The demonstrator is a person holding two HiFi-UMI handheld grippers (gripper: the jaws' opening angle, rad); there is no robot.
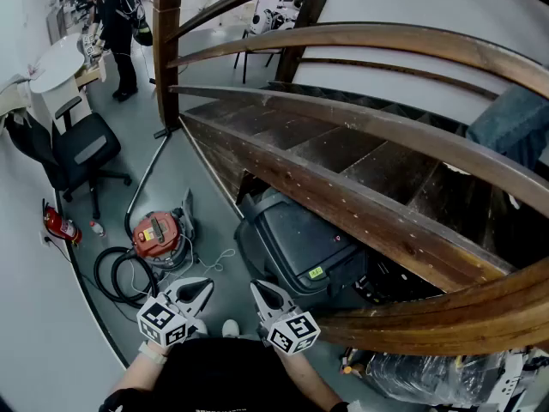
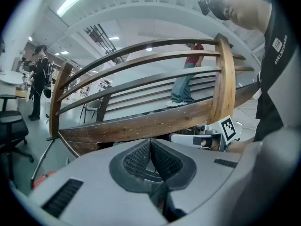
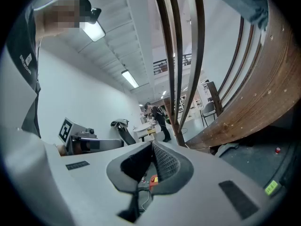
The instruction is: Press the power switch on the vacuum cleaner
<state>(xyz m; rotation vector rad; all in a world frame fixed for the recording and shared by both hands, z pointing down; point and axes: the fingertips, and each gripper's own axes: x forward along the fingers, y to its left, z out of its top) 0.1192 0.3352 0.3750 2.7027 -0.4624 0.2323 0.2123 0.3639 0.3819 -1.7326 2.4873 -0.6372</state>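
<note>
Left tongs (image 1: 202, 290) and right tongs (image 1: 259, 290) both pinched closed, empty, poised just short of red vacuum cleaner (image 1: 157, 234), closed tips likely readied for the press.

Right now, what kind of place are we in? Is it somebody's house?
Probably not a house: it looks like a big office or workshop hall. There's a wide wooden staircase, a black office chair by a white desk, and a fire extinguisher on the floor.

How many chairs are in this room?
2. A black office chair stands at the left of the head view, and a thin-legged chair sits beyond the staircase. Others may be hidden.
</note>
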